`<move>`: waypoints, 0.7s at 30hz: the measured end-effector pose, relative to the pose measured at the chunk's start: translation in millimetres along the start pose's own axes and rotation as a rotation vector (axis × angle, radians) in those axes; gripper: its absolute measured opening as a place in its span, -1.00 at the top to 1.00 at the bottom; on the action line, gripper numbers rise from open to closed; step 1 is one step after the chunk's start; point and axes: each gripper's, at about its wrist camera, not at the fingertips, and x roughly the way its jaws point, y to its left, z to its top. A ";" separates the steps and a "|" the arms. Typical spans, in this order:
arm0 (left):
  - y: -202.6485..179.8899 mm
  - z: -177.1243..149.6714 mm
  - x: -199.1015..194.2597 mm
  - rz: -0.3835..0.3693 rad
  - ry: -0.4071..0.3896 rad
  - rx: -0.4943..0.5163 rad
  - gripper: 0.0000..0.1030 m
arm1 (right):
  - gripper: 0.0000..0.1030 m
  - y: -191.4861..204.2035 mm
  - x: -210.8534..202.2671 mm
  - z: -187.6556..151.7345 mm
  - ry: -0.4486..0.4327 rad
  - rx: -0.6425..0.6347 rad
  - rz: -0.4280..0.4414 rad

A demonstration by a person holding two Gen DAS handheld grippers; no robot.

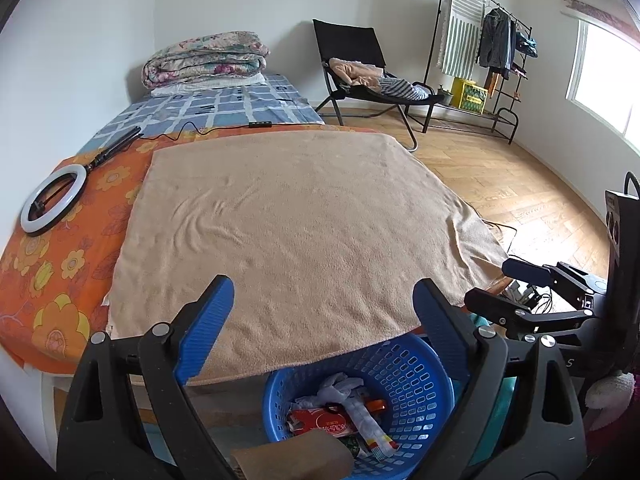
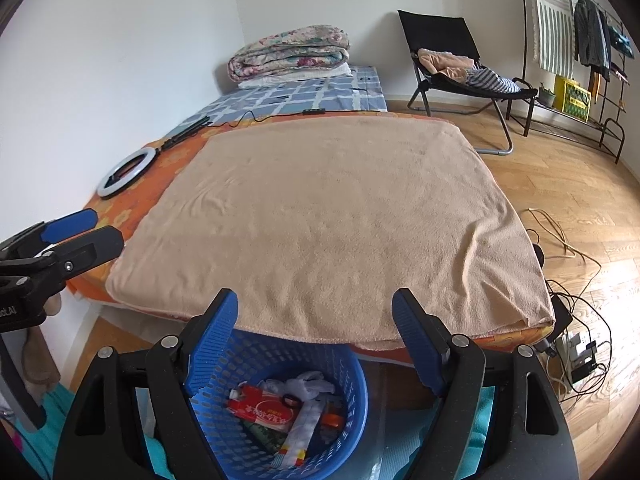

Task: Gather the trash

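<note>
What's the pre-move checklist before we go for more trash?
1. Left gripper open, nothing held: ok.
2. Right gripper open, nothing held: ok.
3. Blue basket under both grippers, reachable: ok.
4. Trash in the basket, red carton and white wrappers: ok.
5. Trash left on the beige towel: none visible, ok.
6. Floor near the cables free of trash: cannot tell.

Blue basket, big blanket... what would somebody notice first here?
Probably the big tan towel spread flat over the bed, filling the middle. Just below its near edge sits the blue basket on the floor, holding wrappers and crumpled trash, with both open claws hanging above it.
</note>
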 end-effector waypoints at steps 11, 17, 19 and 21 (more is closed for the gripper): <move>0.3 4.0 -0.2 0.017 -0.013 0.003 -0.98 | -0.54 -10.5 -0.1 3.2 -0.002 0.056 0.008; 1.8 4.1 1.6 0.016 -0.002 -0.019 -0.98 | -0.54 -19.0 -1.6 2.1 -0.004 0.122 0.051; 2.3 4.8 1.8 0.015 -0.002 -0.017 -0.98 | -0.54 -23.6 -2.0 1.6 -0.003 0.154 0.078; 2.4 4.5 1.8 0.016 -0.004 -0.015 -0.98 | -0.54 -25.7 -1.9 1.6 0.001 0.168 0.089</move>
